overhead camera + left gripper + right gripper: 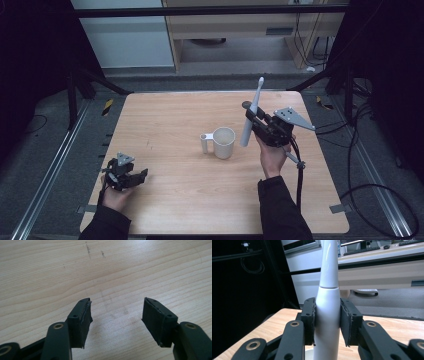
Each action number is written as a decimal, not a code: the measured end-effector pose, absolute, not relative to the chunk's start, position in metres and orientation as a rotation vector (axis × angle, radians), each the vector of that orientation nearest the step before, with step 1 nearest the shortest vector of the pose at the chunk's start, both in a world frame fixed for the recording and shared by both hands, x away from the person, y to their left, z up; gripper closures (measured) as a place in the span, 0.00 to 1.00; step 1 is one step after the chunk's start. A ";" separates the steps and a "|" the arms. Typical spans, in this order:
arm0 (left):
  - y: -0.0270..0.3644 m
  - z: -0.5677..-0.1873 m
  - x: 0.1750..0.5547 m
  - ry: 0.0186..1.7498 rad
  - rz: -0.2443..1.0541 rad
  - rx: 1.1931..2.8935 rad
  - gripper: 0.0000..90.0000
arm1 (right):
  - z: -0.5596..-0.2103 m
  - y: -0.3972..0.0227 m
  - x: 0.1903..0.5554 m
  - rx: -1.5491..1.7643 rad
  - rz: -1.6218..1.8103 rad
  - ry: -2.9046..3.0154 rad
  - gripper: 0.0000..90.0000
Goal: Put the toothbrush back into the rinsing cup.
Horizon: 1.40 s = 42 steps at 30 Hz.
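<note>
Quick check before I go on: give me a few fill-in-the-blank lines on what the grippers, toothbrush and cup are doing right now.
1. The right gripper is shut on a white ____.
2. The left gripper has ____ between its jaws.
3. The toothbrush is held to the ____ of the cup in the high view.
4. The cup stands ____ on the table.

Missing words: toothbrush; nothing; right; upright

table (165, 200): light wood, scuffed | shelf unit (240, 25): stands beyond far edge | cables (370, 150): lie on floor, right
</note>
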<state>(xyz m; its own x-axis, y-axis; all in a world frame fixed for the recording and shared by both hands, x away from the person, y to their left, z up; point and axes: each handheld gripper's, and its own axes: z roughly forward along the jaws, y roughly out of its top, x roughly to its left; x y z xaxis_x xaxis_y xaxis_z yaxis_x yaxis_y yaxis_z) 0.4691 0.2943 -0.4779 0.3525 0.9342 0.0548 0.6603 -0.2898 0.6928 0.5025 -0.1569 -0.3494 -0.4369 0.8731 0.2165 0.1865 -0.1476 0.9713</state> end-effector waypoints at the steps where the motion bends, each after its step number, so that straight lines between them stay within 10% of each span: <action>1: 0.294 -0.478 0.469 1.381 0.623 2.045 0.43 | -0.349 -0.156 0.503 1.201 1.635 1.576 0.75; 42: 0.296 -0.476 0.468 1.376 0.636 2.024 0.44 | -0.375 -0.102 0.553 1.236 1.642 1.642 0.75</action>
